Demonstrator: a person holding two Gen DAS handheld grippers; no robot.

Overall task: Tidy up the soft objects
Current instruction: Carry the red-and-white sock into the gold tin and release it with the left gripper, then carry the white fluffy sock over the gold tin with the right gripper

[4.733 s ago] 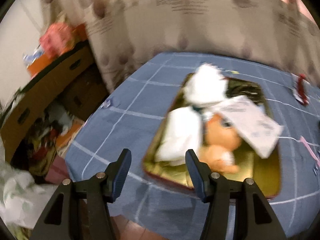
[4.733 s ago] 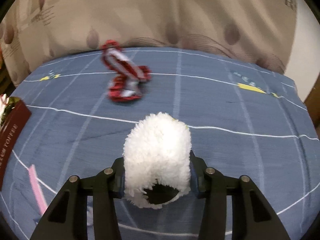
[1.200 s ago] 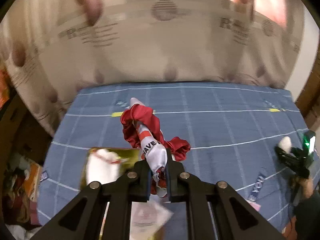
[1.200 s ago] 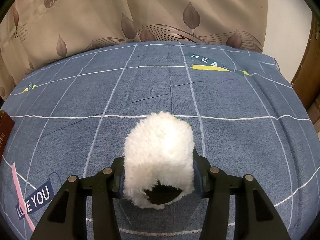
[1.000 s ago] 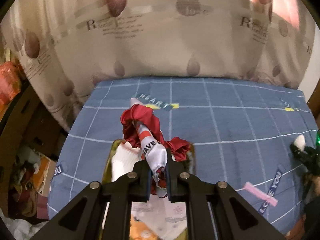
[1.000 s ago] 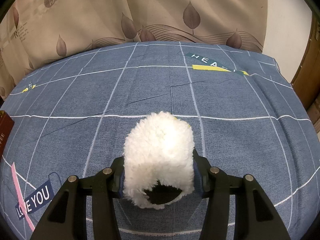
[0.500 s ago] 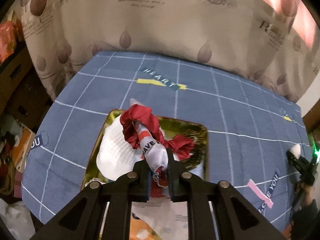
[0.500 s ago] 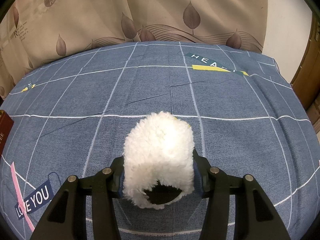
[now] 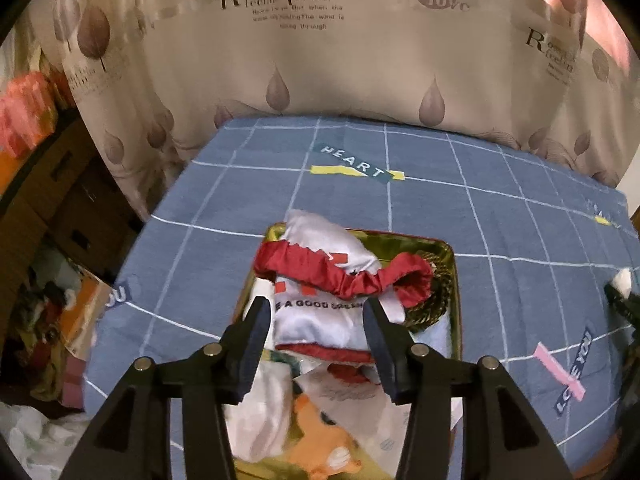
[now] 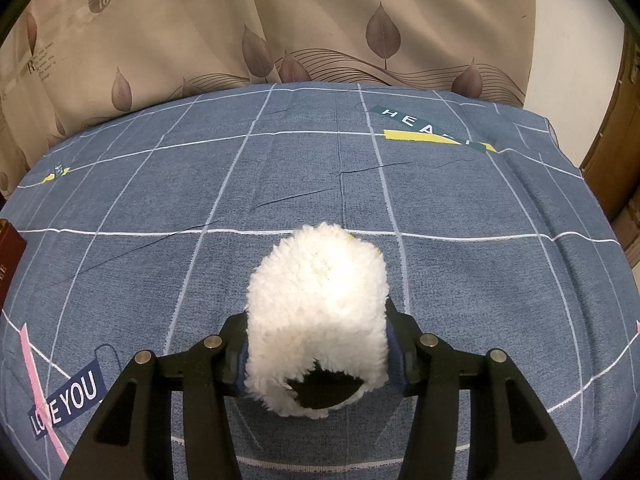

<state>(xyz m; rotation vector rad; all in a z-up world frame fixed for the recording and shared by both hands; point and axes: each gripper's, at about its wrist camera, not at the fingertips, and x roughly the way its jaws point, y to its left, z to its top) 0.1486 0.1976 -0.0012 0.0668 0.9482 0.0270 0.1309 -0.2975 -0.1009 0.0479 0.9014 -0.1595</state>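
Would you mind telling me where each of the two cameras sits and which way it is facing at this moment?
Left wrist: on the left gripper, angled down at the gold tin; the red-and-white cloth lies there between jaws that have just been opening.
Right wrist: on the right gripper, angled down at the blue bedspread, jaws clamping a white fluffy item.
Shared: bedspread, leaf-print curtain; the left view catches the right gripper at its right edge.

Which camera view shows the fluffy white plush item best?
The right wrist view: the fluffy white plush item fills the centre, clamped between the right tongs. The left wrist view shows only a tiny white bit of it at the far right edge.
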